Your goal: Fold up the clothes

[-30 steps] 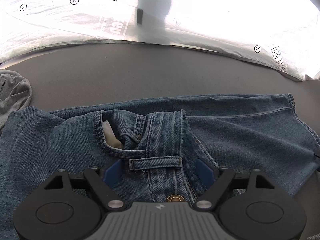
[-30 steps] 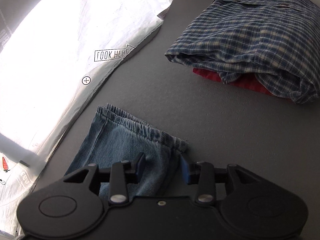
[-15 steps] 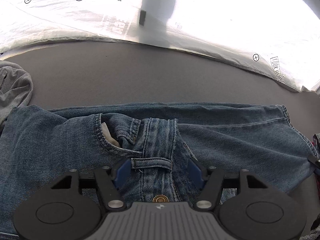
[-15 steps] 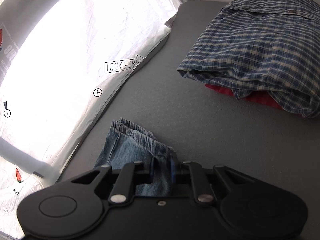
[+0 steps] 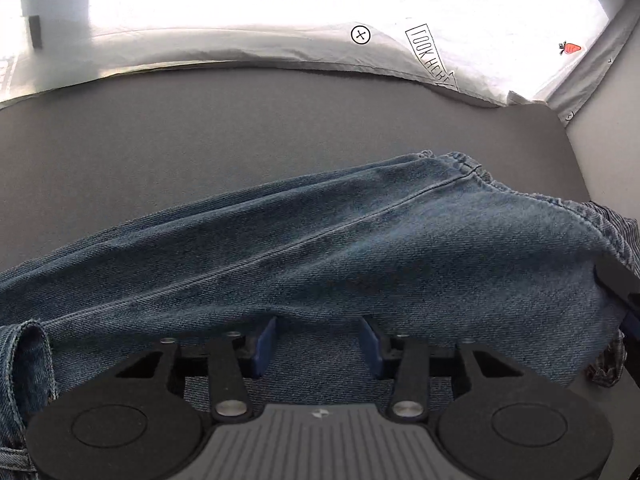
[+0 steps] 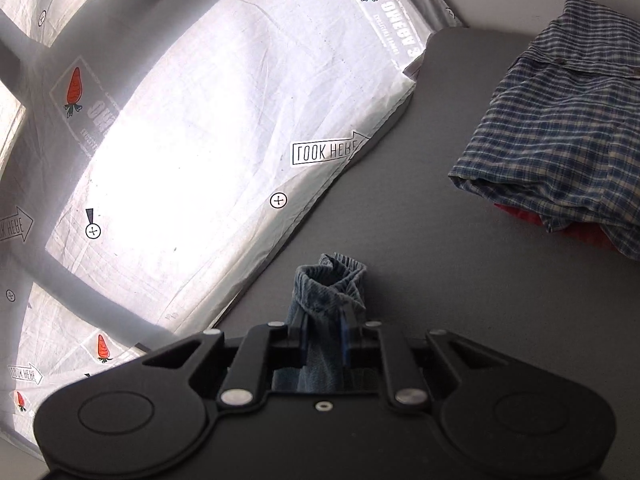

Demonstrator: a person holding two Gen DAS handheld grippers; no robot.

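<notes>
So our right gripper (image 6: 325,334) has clamped down on the jeans (image 5: 340,248) hem and lifted it off the grey table (image 5: 240,128). The left gripper (image 5: 318,346), pads apart under denim, has lost the waistband view; fold's underway.

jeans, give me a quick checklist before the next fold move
1. Right gripper shut on the jeans hem: ok, cuff bunched between the fingers.
2. Left gripper holding denim: not ok, jaws open, jeans draped over the fingertips.
3. Grey table ahead of the jeans free for laying down: ok.
4. Plaid shirt pile apart from the held hem: ok.
5. Leg smooth: not ok, shallow wrinkles along the seam.
6. Waistband position: cannot tell, out of view.
</notes>
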